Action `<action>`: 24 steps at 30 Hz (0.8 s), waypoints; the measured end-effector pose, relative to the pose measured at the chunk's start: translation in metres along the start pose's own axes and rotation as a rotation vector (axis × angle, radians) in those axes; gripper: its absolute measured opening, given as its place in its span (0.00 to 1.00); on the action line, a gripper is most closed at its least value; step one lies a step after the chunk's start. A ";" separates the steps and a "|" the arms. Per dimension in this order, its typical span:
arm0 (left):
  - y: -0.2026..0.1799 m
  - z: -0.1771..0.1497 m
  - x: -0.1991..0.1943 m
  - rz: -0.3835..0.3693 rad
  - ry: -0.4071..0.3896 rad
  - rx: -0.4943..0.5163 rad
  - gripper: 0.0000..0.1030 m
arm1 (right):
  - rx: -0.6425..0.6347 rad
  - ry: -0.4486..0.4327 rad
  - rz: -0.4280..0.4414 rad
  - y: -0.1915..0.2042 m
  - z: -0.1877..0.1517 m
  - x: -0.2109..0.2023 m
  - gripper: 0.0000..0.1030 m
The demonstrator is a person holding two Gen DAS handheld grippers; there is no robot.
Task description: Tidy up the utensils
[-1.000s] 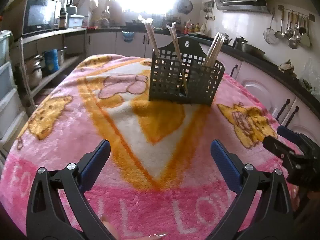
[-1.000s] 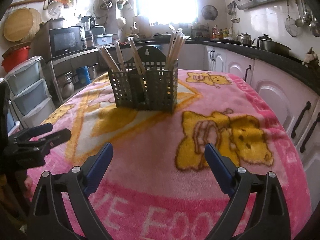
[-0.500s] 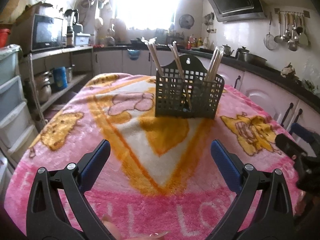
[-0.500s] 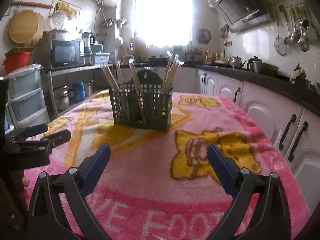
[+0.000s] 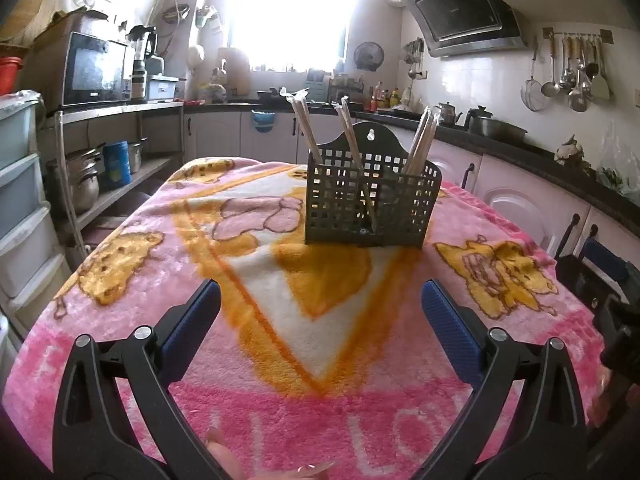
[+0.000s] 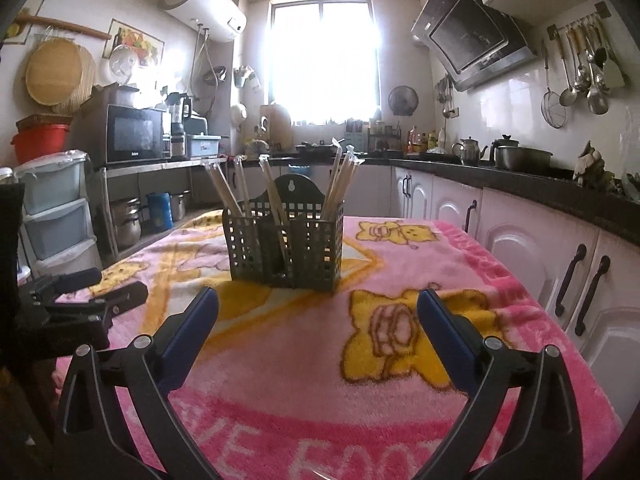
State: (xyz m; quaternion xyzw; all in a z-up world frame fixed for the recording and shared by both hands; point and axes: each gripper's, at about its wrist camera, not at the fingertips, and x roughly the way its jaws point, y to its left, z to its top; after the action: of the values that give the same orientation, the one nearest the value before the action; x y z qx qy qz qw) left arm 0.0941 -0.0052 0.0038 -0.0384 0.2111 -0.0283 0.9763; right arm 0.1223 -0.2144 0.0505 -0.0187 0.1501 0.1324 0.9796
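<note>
A table draped in a pink blanket point(image 5: 132, 336) with yellow bear prints filled the lower half of both wrist views. Toward the far edge of the table, roughly midway between its left and right sides, stood a dark grid-walled utensil holder point(image 5: 370, 210), upright, with a rounded back panel and divided compartments. Chopsticks point(image 5: 305, 128) in clear wrappers leaned out of it: some in the left compartment, some in the middle, and a bundle in the right compartment, all tilted outward.

The left gripper point(image 5: 320, 312) hovered over the near edge of the table, its blue-padded fingers point(image 5: 196, 316) spread wide apart and holding nothing. The right gripper point(image 6: 318, 314) sat in the same released pose, also well short of the holder, with nothing between its pads. In the left wrist view the right gripper appeared at the table's right edge; in the right wrist view the left one appeared at the left edge.

Behind the table were white cabinets point(image 6: 520, 248), a microwave point(image 6: 134, 134) on a shelf, and a bright window point(image 6: 324, 60).
</note>
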 end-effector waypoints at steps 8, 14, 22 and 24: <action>0.002 -0.001 0.001 -0.002 0.004 -0.007 0.89 | 0.017 0.035 0.006 0.000 -0.006 0.002 0.94; 0.001 -0.001 0.001 0.001 0.002 -0.005 0.89 | 0.015 0.039 0.005 0.001 -0.006 0.002 0.94; 0.002 -0.001 0.001 0.000 0.002 -0.010 0.89 | 0.016 0.039 0.004 0.001 -0.006 0.002 0.94; 0.002 -0.001 0.001 -0.002 0.000 -0.008 0.89 | 0.016 0.038 0.003 0.001 -0.006 0.002 0.94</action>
State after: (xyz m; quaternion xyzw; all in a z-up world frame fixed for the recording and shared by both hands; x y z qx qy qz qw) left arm 0.0947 -0.0034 0.0022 -0.0425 0.2112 -0.0282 0.9761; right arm 0.1222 -0.2138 0.0441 -0.0131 0.1700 0.1323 0.9764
